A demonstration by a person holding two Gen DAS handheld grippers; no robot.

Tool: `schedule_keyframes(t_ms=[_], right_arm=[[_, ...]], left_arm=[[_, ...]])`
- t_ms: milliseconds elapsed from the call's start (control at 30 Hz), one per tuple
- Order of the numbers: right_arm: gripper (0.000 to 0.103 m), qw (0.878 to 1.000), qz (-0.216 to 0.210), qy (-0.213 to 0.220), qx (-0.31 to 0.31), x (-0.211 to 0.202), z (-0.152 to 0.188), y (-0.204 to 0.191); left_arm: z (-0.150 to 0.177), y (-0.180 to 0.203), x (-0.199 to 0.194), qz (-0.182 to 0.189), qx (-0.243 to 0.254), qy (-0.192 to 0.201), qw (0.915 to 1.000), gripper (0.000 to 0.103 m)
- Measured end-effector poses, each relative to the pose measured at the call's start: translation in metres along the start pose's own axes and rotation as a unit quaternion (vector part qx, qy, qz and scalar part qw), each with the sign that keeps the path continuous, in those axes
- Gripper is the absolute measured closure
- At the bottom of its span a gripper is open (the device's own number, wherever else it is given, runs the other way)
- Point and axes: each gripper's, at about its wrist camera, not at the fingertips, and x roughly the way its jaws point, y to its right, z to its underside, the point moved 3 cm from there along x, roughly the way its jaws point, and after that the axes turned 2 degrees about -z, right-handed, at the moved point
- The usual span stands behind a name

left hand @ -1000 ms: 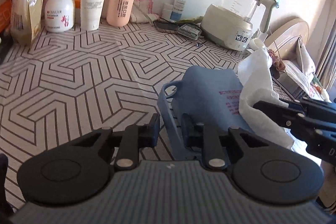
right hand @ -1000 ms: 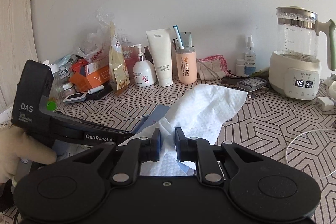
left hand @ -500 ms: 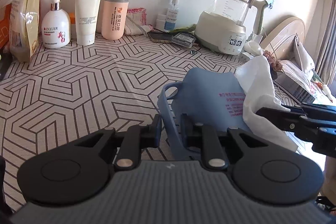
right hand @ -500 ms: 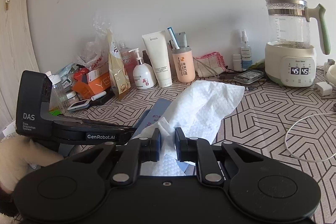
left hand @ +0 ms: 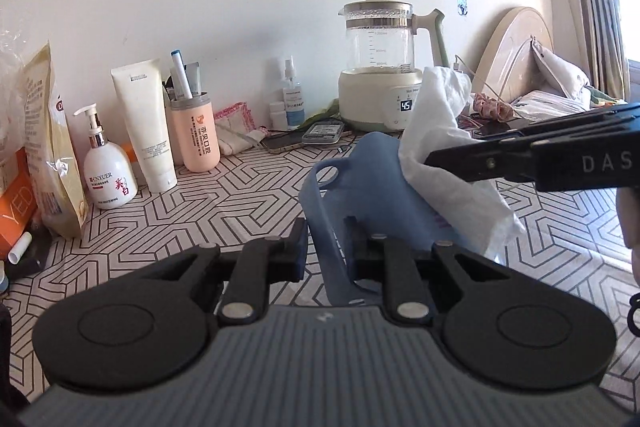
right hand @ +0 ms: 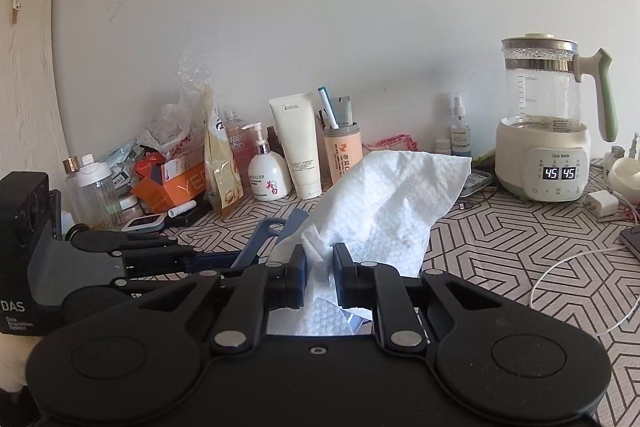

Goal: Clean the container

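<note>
Blue container [left hand: 384, 183], one, clamped by left gripper [left hand: 327, 247]; right gripper [right hand: 319, 275] pinches one white tissue [right hand: 384, 203].

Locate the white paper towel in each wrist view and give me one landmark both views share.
Left wrist: the white paper towel is right of centre, pinched by the right gripper, draped against the blue container.
Right wrist: the white paper towel is at centre, rising from between the gripper's fingers.
Shared landmark: the glass kettle on its base reading 45.
</note>
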Motion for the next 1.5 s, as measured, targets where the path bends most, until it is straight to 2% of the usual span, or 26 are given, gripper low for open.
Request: schedule_keyframes(t_ms=[167,300,433,567,733,800,867,933,1133,1200,1267,1400,1500], right_arm=[[0.085,0.999,-0.034,-0.013,-0.011,-0.014,0.027,-0.014],[0.085,0.999,-0.029,-0.031,0.008,-0.027,0.038,-0.013],[0.08,0.999,0.001,-0.038,0.037,-0.029,0.037,0.006],[0.08,0.997,0.063,-0.053,-0.003,-0.016,0.029,0.008],[0.08,0.994,0.029,-0.036,0.097,-0.005,0.027,0.038],[0.08,0.989,0.019,-0.023,0.148,-0.004,0.025,0.052],[0.08,0.982,0.011,-0.014,0.187,-0.002,0.024,0.063],[0.08,0.978,0.011,-0.025,0.205,0.005,0.026,0.069],[0.085,0.971,-0.005,-0.08,0.225,0.017,0.044,0.07],[0.087,0.971,-0.002,-0.074,0.226,0.012,0.042,0.069],[0.087,0.975,0.009,-0.048,0.217,0.003,0.036,0.067],[0.09,0.976,0.006,0.003,0.22,-0.014,0.022,0.072],[0.09,0.975,-0.002,0.005,0.222,-0.017,0.018,0.074]], left_arm=[[0.003,-0.016,0.008,0.012,-0.051,-0.026,0.9983,0.086],[0.003,-0.01,0.007,0.005,-0.028,-0.018,0.9994,0.087],[0.005,-0.005,0.008,-0.008,-0.004,-0.017,0.9998,0.086],[0.008,0.0,0.009,-0.015,0.021,-0.02,0.9995,0.087],[0.009,0.003,0.008,-0.015,0.039,-0.016,0.999,0.087],[0.009,0.01,0.005,-0.021,0.068,-0.003,0.9975,0.087],[0.012,0.024,0.001,-0.048,0.124,0.02,0.9909,0.086],[0.013,0.034,-0.003,-0.057,0.15,0.04,0.9863,0.086],[0.009,0.035,-0.011,-0.031,0.141,0.046,0.9885,0.086],[0.008,0.039,-0.015,-0.03,0.158,0.055,0.9855,0.086],[0.008,0.044,-0.019,-0.029,0.176,0.063,0.9819,0.086],[0.006,0.042,-0.019,-0.007,0.157,0.052,0.9862,0.086],[0.006,0.04,-0.018,0.011,0.142,0.045,0.9888,0.086]])
